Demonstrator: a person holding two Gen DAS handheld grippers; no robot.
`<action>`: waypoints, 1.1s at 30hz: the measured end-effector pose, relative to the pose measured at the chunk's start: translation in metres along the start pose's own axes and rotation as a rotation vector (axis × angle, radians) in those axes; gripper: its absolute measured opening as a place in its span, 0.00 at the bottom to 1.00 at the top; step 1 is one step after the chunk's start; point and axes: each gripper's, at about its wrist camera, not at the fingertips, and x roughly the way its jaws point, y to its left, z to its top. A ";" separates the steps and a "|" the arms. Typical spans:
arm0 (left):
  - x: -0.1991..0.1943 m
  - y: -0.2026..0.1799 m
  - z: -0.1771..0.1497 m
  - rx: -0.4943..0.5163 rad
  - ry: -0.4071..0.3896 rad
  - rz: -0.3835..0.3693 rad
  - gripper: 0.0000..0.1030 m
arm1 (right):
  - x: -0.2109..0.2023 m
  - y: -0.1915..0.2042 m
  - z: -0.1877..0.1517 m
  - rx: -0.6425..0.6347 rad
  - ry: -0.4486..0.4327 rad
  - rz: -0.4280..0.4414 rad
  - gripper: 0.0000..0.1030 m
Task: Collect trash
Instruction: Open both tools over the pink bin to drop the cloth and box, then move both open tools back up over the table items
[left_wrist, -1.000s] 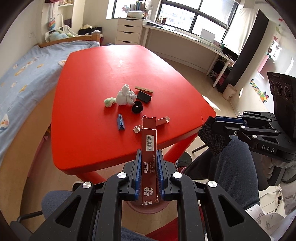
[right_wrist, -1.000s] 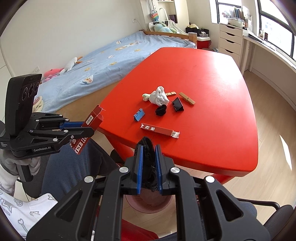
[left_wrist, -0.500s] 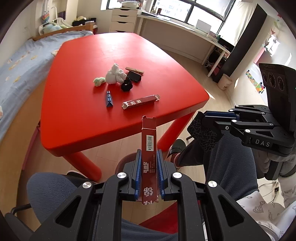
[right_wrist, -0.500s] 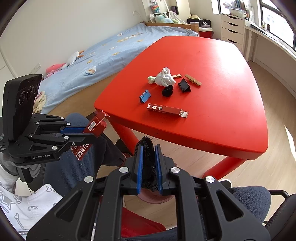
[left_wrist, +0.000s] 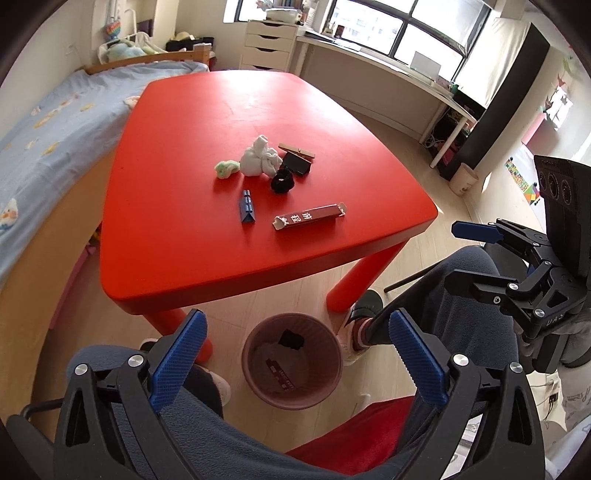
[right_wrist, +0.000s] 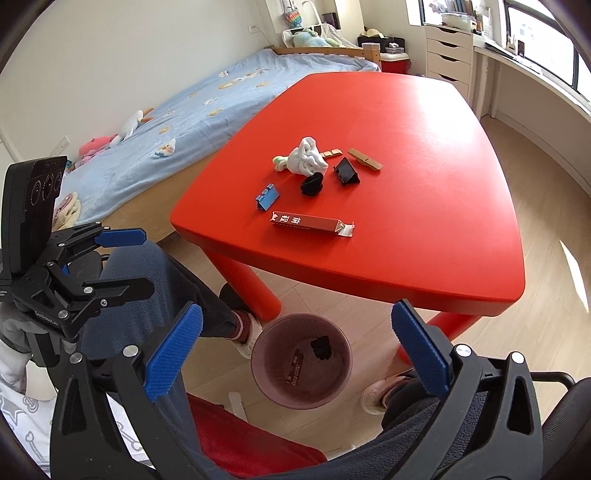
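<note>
Both the left tool (left_wrist: 295, 356) and the right tool (right_wrist: 297, 350) are opening, empty, above the bin (left_wrist: 325, 354); two pieces lie inside, seven remain on the red worktop (left_wrist: 184, 240) beyond it.

My two grippers are black angular frames with silver screw heads and ribbed blue pads: the left gripper (left_wrist: 295, 354) fills the bottom of its own view, and the right gripper (right_wrist: 295, 354) looks the same in its view. At the right edge of the left view I see a black camera block (left_wrist: 561, 206) with three round lenses and white lettering below. I wear dark grey trousers (left_wrist: 461, 295), patterned socks, pale shoes and a grey glove (right_wrist: 14, 325).
</note>
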 end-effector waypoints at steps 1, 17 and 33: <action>0.000 0.001 0.001 -0.005 -0.001 0.005 0.92 | 0.001 -0.002 0.000 0.005 0.004 -0.003 0.97; 0.000 0.010 0.003 -0.040 -0.010 0.013 0.93 | 0.008 -0.004 -0.002 0.020 0.035 -0.005 0.97; 0.001 0.012 0.009 -0.044 -0.014 0.015 0.93 | 0.007 -0.010 0.002 0.041 0.033 0.012 0.97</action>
